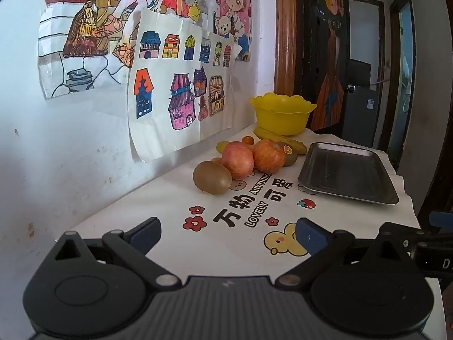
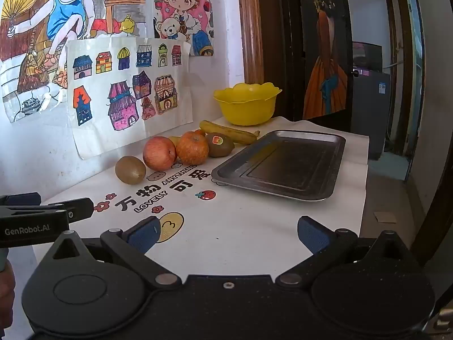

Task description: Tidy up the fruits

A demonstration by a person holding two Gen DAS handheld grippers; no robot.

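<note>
A heap of fruit lies on the white printed cloth near the wall: a kiwi (image 1: pixel 212 177) (image 2: pixel 130 169) at the front, two red apples (image 1: pixel 237 159) (image 1: pixel 269 156) (image 2: pixel 159 153) (image 2: pixel 192 147), a stickered kiwi (image 2: pixel 219 144), a banana (image 2: pixel 228 131) (image 1: pixel 280 137) and a small orange (image 1: pixel 249 140). A yellow bowl (image 1: pixel 283 113) (image 2: pixel 245 102) stands behind them. A dark metal tray (image 1: pixel 348 172) (image 2: pixel 283 164) lies to the right. My left gripper (image 1: pixel 228 236) and right gripper (image 2: pixel 226 235) are both open and empty, at the near end of the table.
The wall with taped children's drawings (image 2: pixel 127 85) runs along the left. The table's right edge (image 2: pixel 365 170) drops to the floor. A dark door and doorway (image 2: pixel 325 56) are behind the bowl. The left gripper's body (image 2: pixel 42 218) shows in the right wrist view.
</note>
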